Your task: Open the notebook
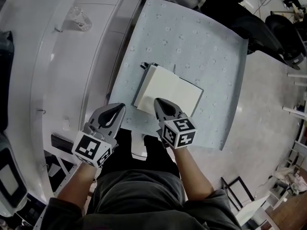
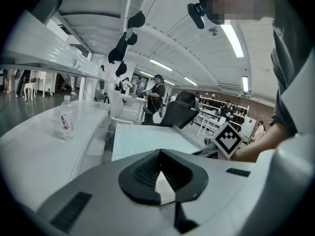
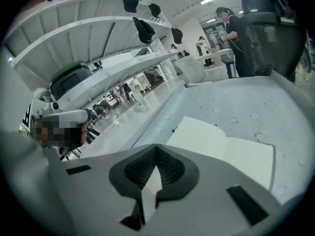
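The notebook (image 1: 168, 90) lies open and flat, two blank pale pages facing up and a sliver of dark cover showing at its far left corner. It sits on a light-blue patterned mat (image 1: 201, 47) that hangs over the near edge of the white counter (image 1: 62, 71). Judged from this, the opening itself looks done and the step in hand is the finish: letting go and clearing away. The right gripper (image 1: 158, 102) hovers over the near edge of the notebook, above its left-hand page. In the right gripper view its jaws meet at the tips, with only the pale page visible below through the gap behind them and nothing pinched between. The left gripper (image 1: 120, 107) is off the notebook, just beside its near left corner and over the mat. The left gripper view shows its jaws likewise closed tip to tip and empty. A clear plastic bottle (image 1: 79, 18) stands on the counter well away to the far left of the notebook and plays no part. The next move probably calls for drawing the right gripper straight back toward the person without brushing the near page, so neither leaf lifts or flips shut. If the pages prove springy, a light press near the spine would settle them.
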Tool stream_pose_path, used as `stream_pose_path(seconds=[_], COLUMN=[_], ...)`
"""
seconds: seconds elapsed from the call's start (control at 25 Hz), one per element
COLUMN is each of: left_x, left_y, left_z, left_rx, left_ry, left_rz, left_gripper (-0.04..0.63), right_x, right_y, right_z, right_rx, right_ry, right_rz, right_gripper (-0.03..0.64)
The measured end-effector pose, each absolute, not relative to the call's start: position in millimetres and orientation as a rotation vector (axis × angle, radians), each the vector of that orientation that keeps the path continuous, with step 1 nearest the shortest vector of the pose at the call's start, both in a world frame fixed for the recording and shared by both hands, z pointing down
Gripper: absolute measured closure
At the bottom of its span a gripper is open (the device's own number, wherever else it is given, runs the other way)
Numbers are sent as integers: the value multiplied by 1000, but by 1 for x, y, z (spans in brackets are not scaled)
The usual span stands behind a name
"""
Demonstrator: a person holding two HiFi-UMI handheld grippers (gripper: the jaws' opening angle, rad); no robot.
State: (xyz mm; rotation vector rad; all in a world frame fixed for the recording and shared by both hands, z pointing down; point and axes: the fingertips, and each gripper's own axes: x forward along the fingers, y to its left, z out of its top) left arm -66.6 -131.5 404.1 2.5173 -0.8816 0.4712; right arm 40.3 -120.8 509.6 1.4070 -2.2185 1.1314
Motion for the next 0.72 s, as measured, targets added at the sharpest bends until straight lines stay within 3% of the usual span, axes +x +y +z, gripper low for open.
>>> stream_pose_path(seconds=[0.72], left_x=[-48], left_y=[-127], left_z=[343], left_rx=[2637], left_ry=[-850], left_rz=[395], left_gripper=[595], right_x=[67], right_y=[-113], right_z=[428], right_rx=[1529], right_ry=[-2269], right_rz=[901], right_gripper=[614])
